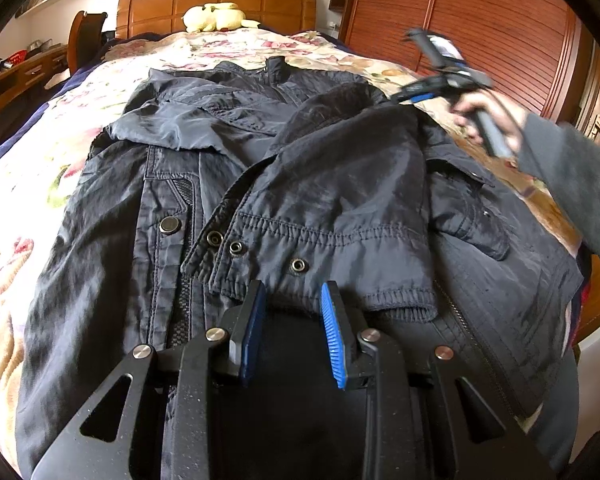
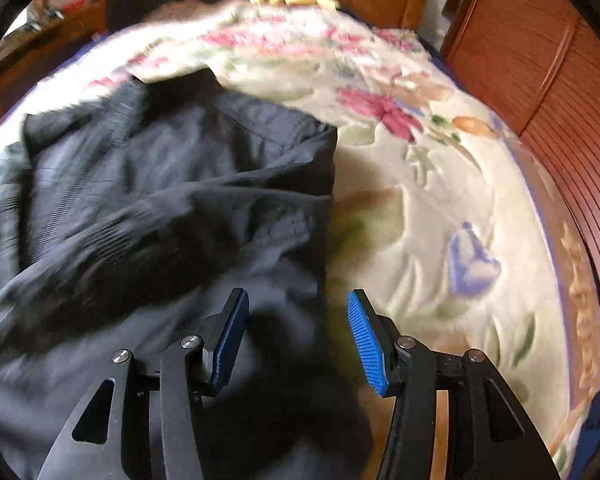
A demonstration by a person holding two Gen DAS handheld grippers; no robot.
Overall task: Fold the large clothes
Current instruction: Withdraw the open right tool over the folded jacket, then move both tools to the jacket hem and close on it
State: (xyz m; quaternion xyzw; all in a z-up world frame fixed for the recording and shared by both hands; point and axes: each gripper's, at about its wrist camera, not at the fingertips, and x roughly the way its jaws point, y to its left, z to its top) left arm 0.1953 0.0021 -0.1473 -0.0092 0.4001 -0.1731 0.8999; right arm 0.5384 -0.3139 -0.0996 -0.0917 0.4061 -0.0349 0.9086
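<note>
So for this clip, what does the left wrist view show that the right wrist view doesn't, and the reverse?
Only the left wrist view shows the jacket's front: the sleeve cuff with its snaps folded across the body, the zipper, and the person's right hand holding the other tool above the bed. Only the right wrist view shows the bare floral blanket right of the jacket and the jacket's right edge. Both share the dark jacket, the yellow plush toy at the headboard and the wooden wardrobe. The left gripper and right gripper are open.
</note>
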